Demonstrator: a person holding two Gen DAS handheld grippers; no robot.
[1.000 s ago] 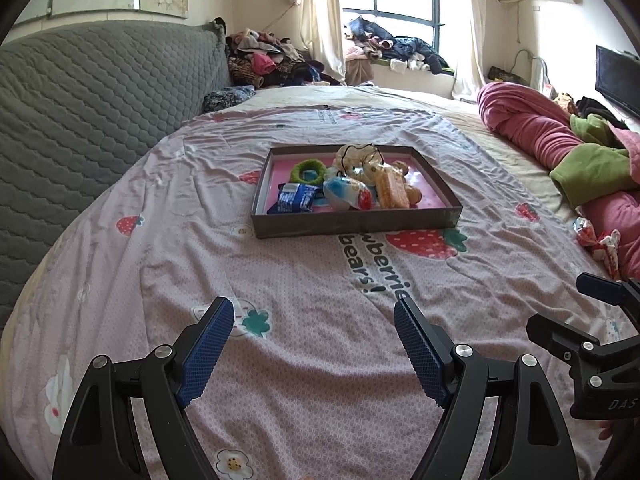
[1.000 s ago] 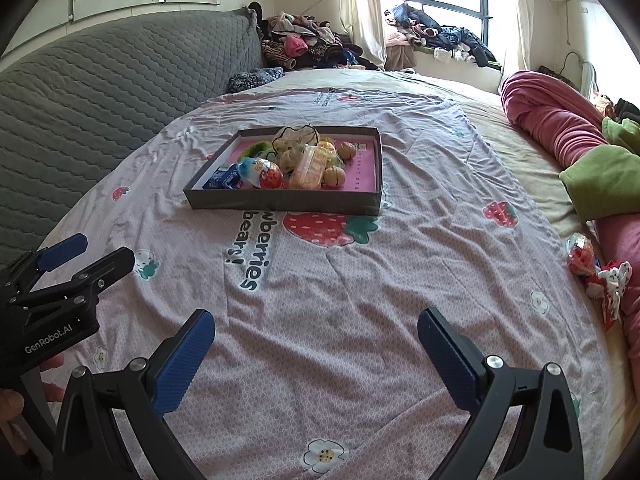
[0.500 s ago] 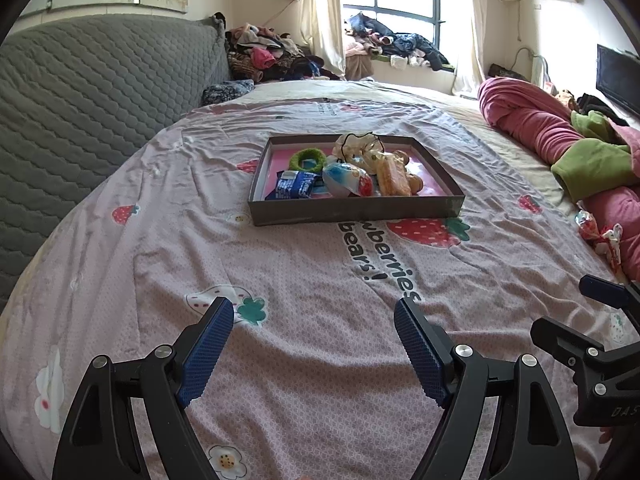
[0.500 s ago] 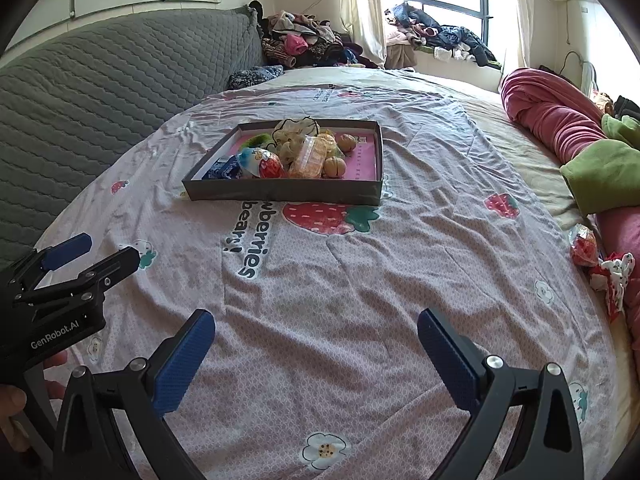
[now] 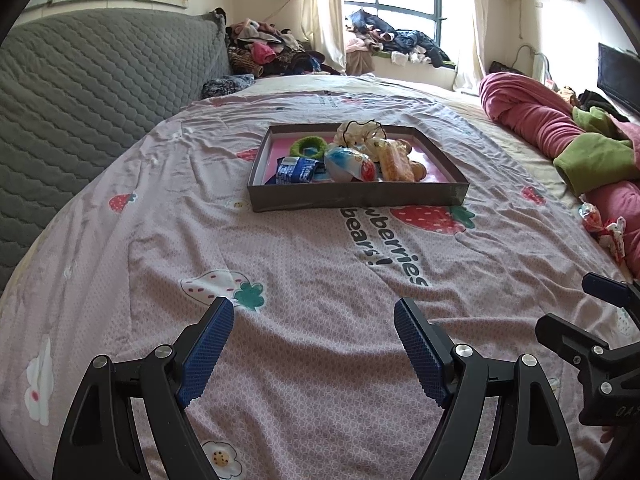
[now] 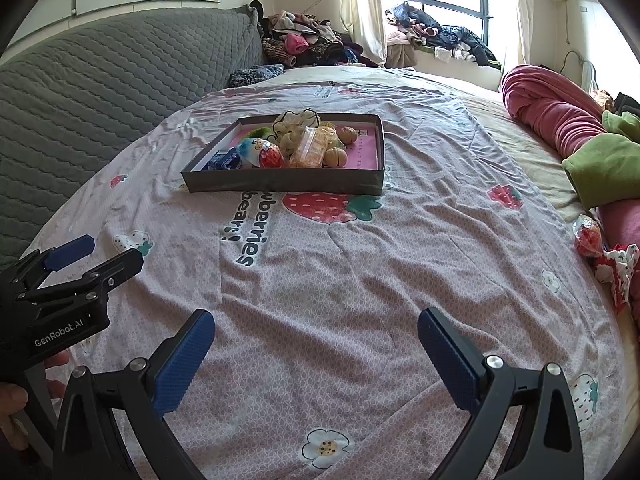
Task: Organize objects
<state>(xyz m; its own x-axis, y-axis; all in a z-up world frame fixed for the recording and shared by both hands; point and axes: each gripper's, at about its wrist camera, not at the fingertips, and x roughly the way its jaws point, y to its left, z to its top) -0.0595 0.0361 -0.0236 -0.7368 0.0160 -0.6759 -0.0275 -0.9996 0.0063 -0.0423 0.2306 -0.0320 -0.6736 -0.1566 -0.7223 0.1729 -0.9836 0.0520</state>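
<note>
Grey shallow box (image 5: 356,197) sits mid-bed on the strawberry sheet (image 5: 280,264), already piled with snack packets, a green ring (image 5: 307,146) and a toy egg (image 6: 262,153) (looks mostly sorted to me). Both left tongs (image 5: 314,346) and right tongs (image 6: 316,354) are spread wide and empty, well short of the box. Leftover: a red wrapped candy (image 6: 587,235) by the pink blanket (image 6: 548,108).

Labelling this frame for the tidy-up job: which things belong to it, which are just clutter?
Job:
- shallow box
- green ring
- blue packet
- egg-shaped toy
- orange snack pack

Lying about:
- pink blanket
- clothes pile
- red wrapper by the blanket
</note>
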